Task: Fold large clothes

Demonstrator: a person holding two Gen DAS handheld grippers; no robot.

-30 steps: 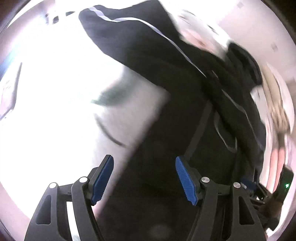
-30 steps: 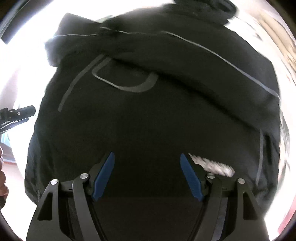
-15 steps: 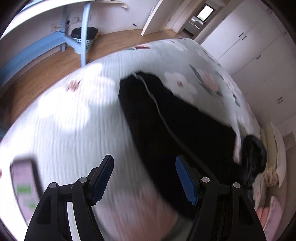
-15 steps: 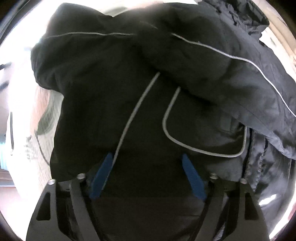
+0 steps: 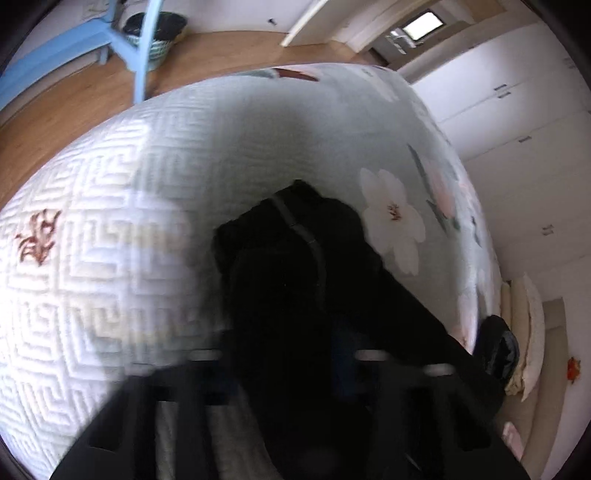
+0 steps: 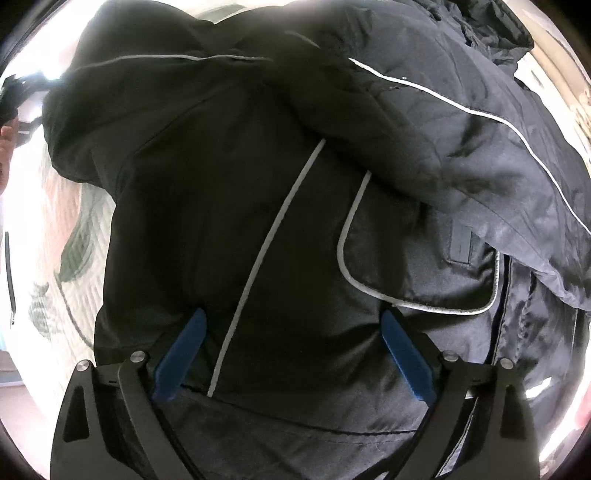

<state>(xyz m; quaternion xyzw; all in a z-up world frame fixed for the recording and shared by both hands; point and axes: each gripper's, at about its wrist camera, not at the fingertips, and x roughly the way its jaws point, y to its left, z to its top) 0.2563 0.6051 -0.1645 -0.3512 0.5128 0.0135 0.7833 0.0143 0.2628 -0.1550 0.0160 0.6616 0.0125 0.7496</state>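
A large black jacket (image 6: pixel 295 221) with thin grey piping lies spread on the bed, one sleeve (image 6: pixel 461 147) folded across its body. My right gripper (image 6: pixel 291 350) is open, its blue pads pressed low over the jacket's lower body. In the left wrist view the jacket (image 5: pixel 295 277) runs from the middle toward the lower right. My left gripper (image 5: pixel 288 369) is blurred and dark over the jacket; its jaw state does not show.
The bed (image 5: pixel 110 240) has a pale quilted cover with flower prints. Beyond its far edge are a wooden floor, a blue chair (image 5: pixel 140 44) and a basket (image 5: pixel 155 26). White wardrobes (image 5: pixel 517 129) stand at the right. Pillows (image 5: pixel 524 332) lie on the floor.
The left gripper has swung up and back from the jacket, then dropped toward it. The right gripper has moved down the jacket's body and stays open.
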